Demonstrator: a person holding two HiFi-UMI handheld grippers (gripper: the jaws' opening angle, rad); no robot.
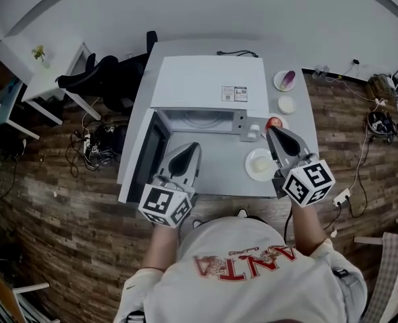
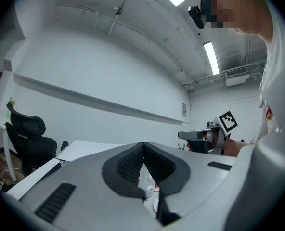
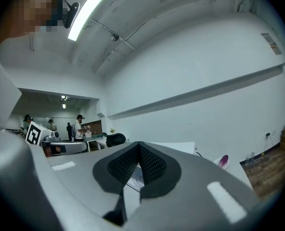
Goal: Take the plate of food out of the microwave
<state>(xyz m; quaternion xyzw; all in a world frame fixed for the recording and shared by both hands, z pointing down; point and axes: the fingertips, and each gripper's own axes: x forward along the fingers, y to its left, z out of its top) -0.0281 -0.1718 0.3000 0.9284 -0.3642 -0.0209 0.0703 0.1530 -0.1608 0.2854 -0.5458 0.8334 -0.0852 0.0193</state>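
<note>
Jaws were shut and empty on both left gripper (image 1: 191, 147) and right gripper (image 1: 272, 131). Plate (image 1: 259, 164) sat on the table (image 1: 219, 173) just left of the right gripper, nearer it than the left; beyond, microwave (image 1: 206, 79) stood open, cavity seemingly bare

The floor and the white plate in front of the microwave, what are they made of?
The floor looks like wood planks: brown strips in mixed shades, perhaps laminate. The plate looks like smooth white ceramic, plain and pale, though it could be plastic.
</note>
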